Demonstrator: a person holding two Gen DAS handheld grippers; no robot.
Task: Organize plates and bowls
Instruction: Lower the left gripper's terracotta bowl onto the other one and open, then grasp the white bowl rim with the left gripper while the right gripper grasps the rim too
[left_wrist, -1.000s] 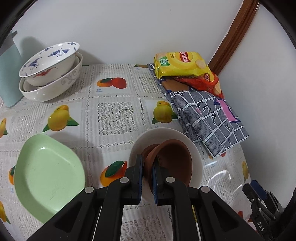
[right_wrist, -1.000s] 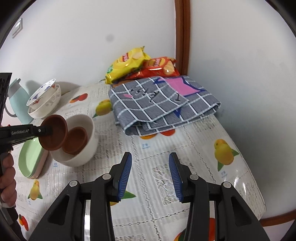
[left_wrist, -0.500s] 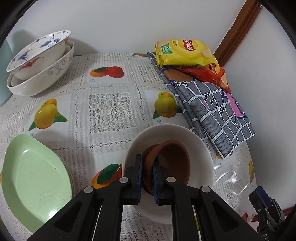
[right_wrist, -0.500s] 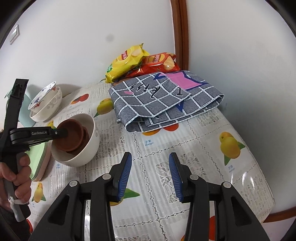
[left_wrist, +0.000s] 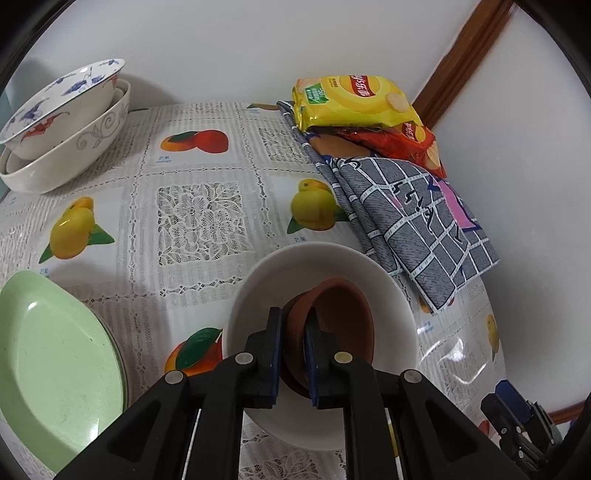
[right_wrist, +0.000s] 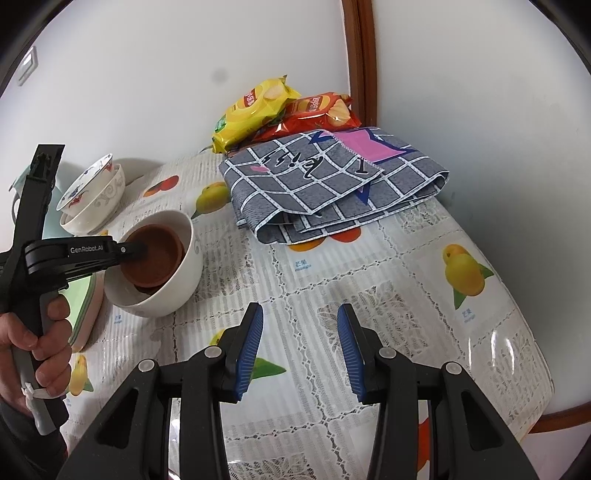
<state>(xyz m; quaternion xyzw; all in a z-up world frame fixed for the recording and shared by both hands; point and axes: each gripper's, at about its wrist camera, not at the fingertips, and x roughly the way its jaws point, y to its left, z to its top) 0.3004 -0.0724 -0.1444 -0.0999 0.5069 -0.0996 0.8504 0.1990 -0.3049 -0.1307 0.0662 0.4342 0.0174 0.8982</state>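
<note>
A small brown bowl (left_wrist: 343, 317) sits tilted inside a white bowl (left_wrist: 391, 295) on the fruit-print tablecloth, nested on a second brown bowl (left_wrist: 291, 369). My left gripper (left_wrist: 293, 317) is shut on the upper brown bowl's near rim, one pad inside and one outside. In the right wrist view a hand holds that left gripper (right_wrist: 135, 249) over the white bowl (right_wrist: 181, 280) with the brown bowl (right_wrist: 155, 254) in it. My right gripper (right_wrist: 300, 314) hovers open over bare tablecloth to the right of the white bowl, holding nothing.
A green plate (left_wrist: 55, 369) lies left of the white bowl. Two stacked patterned bowls (left_wrist: 62, 122) stand at the back left by the wall. A folded grey checked cloth (left_wrist: 406, 221) and chip bags (left_wrist: 351, 99) fill the back right corner. The table edge runs along the right.
The left gripper has come down with the brown bowl, from above the white bowl's rim into it, onto the other brown bowl. The right gripper has stayed put.
</note>
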